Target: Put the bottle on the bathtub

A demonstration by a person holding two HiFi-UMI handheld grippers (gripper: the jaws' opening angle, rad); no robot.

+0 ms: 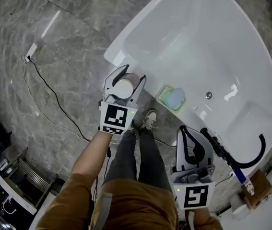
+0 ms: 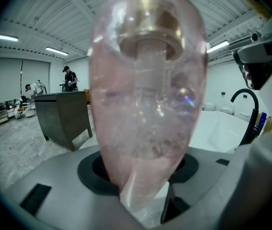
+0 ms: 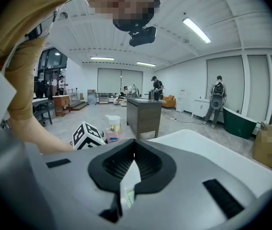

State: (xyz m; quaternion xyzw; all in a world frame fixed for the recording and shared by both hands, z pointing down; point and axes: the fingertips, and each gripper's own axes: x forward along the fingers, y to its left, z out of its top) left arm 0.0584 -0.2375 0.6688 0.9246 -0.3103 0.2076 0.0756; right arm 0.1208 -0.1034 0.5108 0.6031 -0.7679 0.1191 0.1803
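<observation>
Left gripper [image 1: 132, 75] is clenched on the pink pump bottle [image 1: 123, 87], which is held just beside the white bathtub's [image 1: 117, 49] near corner rim. Right gripper [image 1: 184, 131] is closed on nothing. The bottle should be brought over the flat ledge, lowered upright and fully seated before release, clear of the green soap dish [image 1: 167, 94].

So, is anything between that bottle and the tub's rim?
Nothing visible does. The bottle, held in the left gripper, is right beside the tub's bare rim; the soap dish sits farther along it.
</observation>
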